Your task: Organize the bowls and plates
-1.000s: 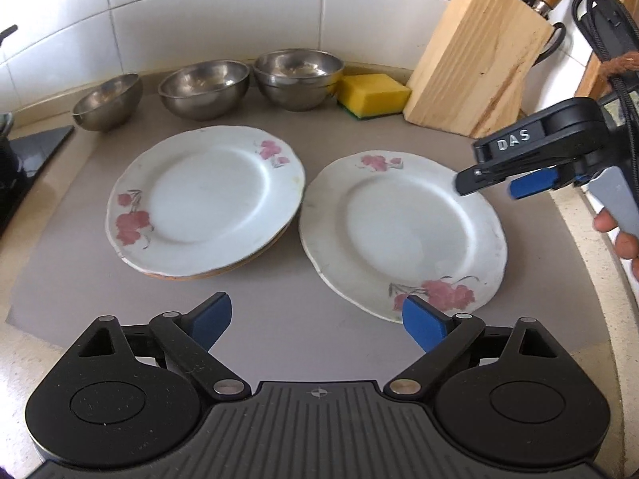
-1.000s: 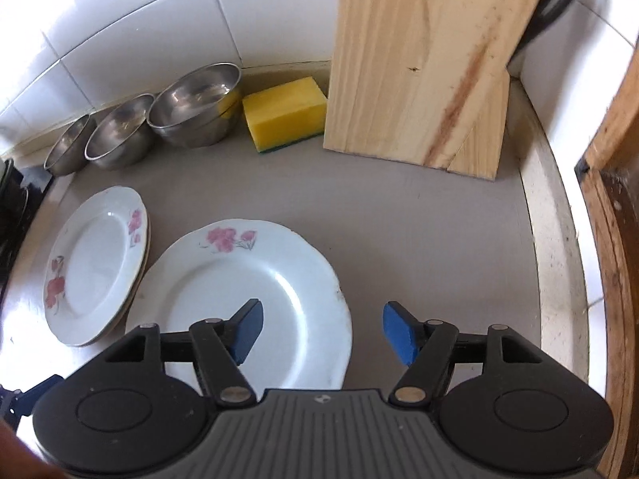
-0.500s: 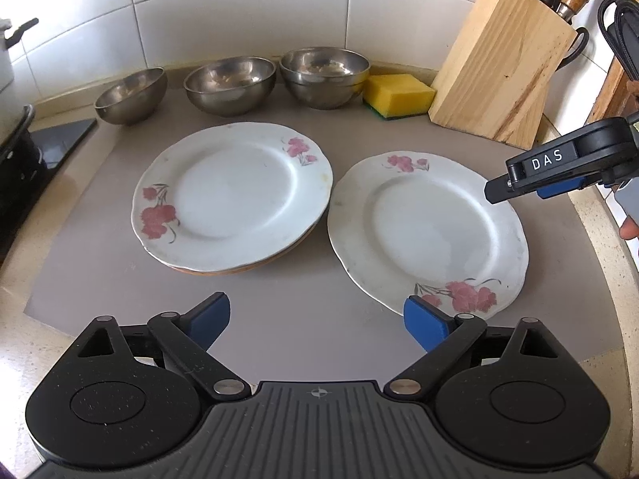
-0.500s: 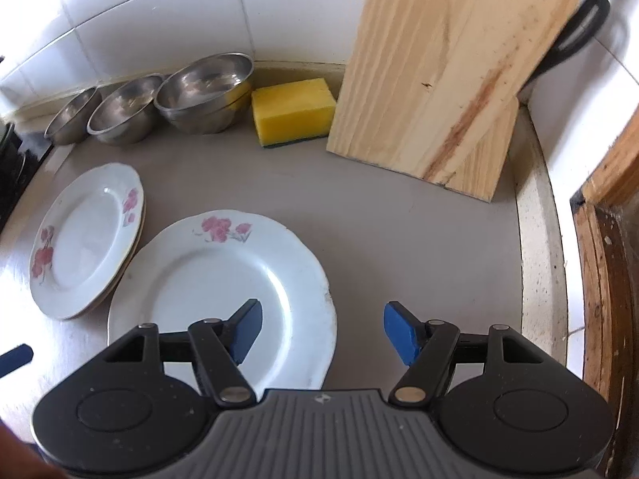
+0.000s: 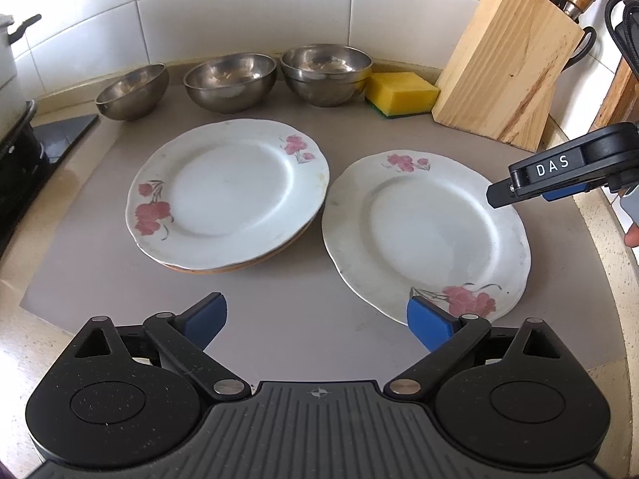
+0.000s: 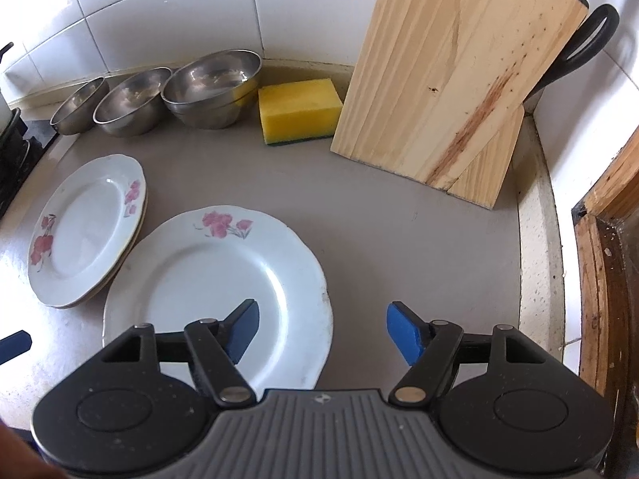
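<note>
A stack of white flowered plates point(image 5: 227, 191) lies on the grey mat at the left, also seen in the right wrist view point(image 6: 86, 227). A single flowered plate point(image 5: 423, 227) lies beside it on the right, also in the right wrist view point(image 6: 215, 291). Steel bowls stand along the wall: a small one point(image 5: 131, 90), a middle one point(image 5: 229, 80), and a nested pair point(image 5: 325, 72). My left gripper point(image 5: 315, 321) is open and empty in front of the plates. My right gripper point(image 6: 321, 329) is open and empty over the single plate's right rim; it shows in the left wrist view point(image 5: 567, 171).
A yellow sponge point(image 5: 401, 92) lies beside the bowls. A wooden knife block point(image 5: 507, 64) stands at the back right. A stove edge point(image 5: 16, 151) is at the far left. A wooden frame point(image 6: 603, 263) borders the counter on the right.
The left gripper has drawn back and shifted left, so the plates sit more to the right in its view. The right gripper has pulled back slightly over the single plate. Both stay open.
</note>
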